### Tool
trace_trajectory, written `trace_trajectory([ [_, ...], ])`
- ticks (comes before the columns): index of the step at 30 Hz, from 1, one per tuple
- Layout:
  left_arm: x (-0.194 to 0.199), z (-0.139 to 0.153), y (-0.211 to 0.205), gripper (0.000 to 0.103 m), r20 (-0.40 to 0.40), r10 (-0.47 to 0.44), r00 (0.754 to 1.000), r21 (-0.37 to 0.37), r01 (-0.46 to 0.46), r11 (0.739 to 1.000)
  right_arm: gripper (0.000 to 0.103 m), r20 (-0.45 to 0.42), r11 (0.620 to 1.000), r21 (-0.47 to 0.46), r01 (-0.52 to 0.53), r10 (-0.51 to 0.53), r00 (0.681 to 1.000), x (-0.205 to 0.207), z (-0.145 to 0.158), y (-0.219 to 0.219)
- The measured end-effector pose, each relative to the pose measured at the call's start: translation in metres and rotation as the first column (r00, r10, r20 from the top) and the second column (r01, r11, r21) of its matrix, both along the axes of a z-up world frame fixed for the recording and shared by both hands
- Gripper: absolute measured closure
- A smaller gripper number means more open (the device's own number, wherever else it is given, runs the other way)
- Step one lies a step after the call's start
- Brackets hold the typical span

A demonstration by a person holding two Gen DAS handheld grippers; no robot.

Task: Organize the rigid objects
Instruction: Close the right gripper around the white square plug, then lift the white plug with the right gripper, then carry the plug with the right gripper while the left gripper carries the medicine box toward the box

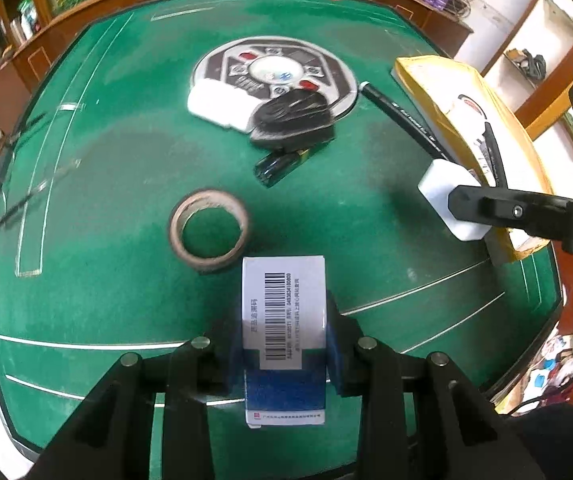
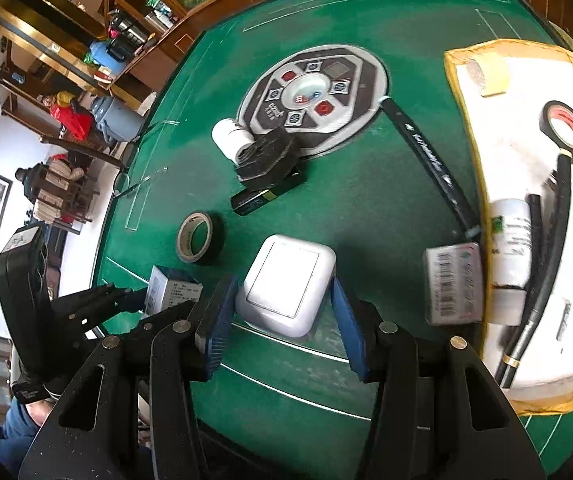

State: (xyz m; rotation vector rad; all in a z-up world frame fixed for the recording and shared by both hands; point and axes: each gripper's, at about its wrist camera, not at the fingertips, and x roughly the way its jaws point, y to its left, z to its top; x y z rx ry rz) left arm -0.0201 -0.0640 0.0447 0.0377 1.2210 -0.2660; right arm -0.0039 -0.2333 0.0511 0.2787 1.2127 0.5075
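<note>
Through my left claw's camera, I grip a small white-and-blue box [image 1: 284,320] in my left claw [image 1: 284,344], its long side running straight ahead along the fingers, over the green table [image 1: 106,160]; a tape roll [image 1: 208,230] lies just beyond it. Through my right claw's camera, my right claw [image 2: 284,320] sits around a white switch [image 2: 284,284], pads beside it though I cannot tell if they touch. The yellow-edged tray [image 2: 462,80] lies to my right, nearer this claw.
</note>
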Motion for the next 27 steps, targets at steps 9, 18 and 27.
trace_trajectory([
  [9,0.008,0.018,-0.037,0.069,0.062,-0.072,0.996,0.053,0.068,0.996,0.057,0.028,0.999,0.022,0.048,-0.049,0.998,-0.008,0.008,-0.033],
  [18,0.011,0.030,-0.072,0.069,0.100,-0.144,0.984,0.106,0.134,0.985,0.062,0.036,0.995,0.040,0.087,-0.088,0.995,-0.013,0.011,-0.060],
  [27,0.015,0.025,-0.058,0.069,0.076,-0.089,0.993,0.075,0.083,0.994,0.060,0.081,0.993,-0.079,-0.092,0.098,0.992,-0.027,0.006,-0.033],
])
